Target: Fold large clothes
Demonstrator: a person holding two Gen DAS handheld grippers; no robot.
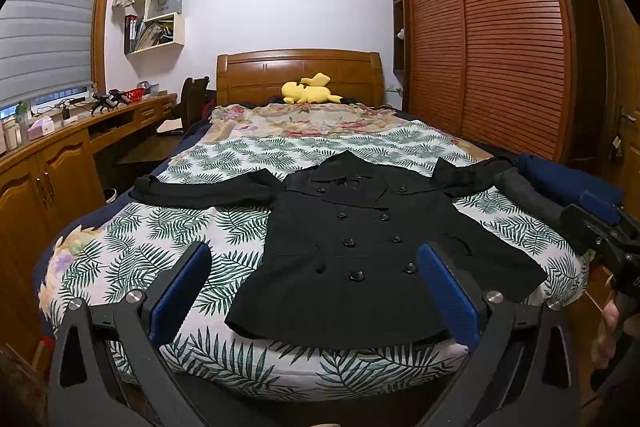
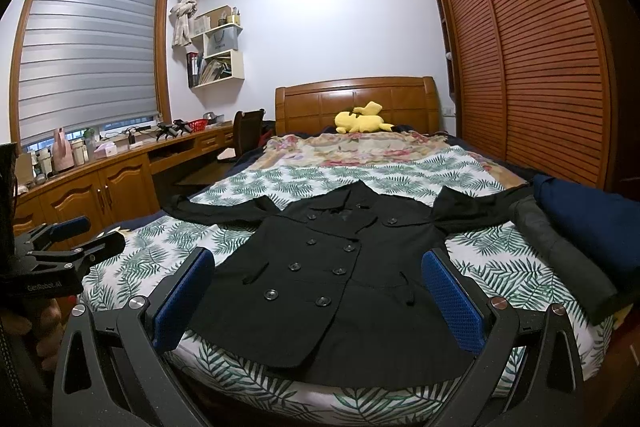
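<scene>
A black double-breasted coat (image 1: 360,243) lies flat and face up on the leaf-print bed cover (image 1: 160,239), with both sleeves spread out sideways. It also shows in the right wrist view (image 2: 328,283). My left gripper (image 1: 314,291) is open and empty, held above the foot of the bed near the coat's hem. My right gripper (image 2: 318,297) is open and empty, also over the hem. The right gripper shows at the right edge of the left wrist view (image 1: 604,239), and the left gripper shows at the left edge of the right wrist view (image 2: 80,239).
Folded dark grey (image 2: 560,247) and navy (image 2: 592,219) clothes lie at the bed's right edge. A yellow plush toy (image 1: 308,91) sits by the wooden headboard. A wooden desk (image 1: 60,147) runs along the left wall, a slatted wardrobe (image 1: 500,47) along the right.
</scene>
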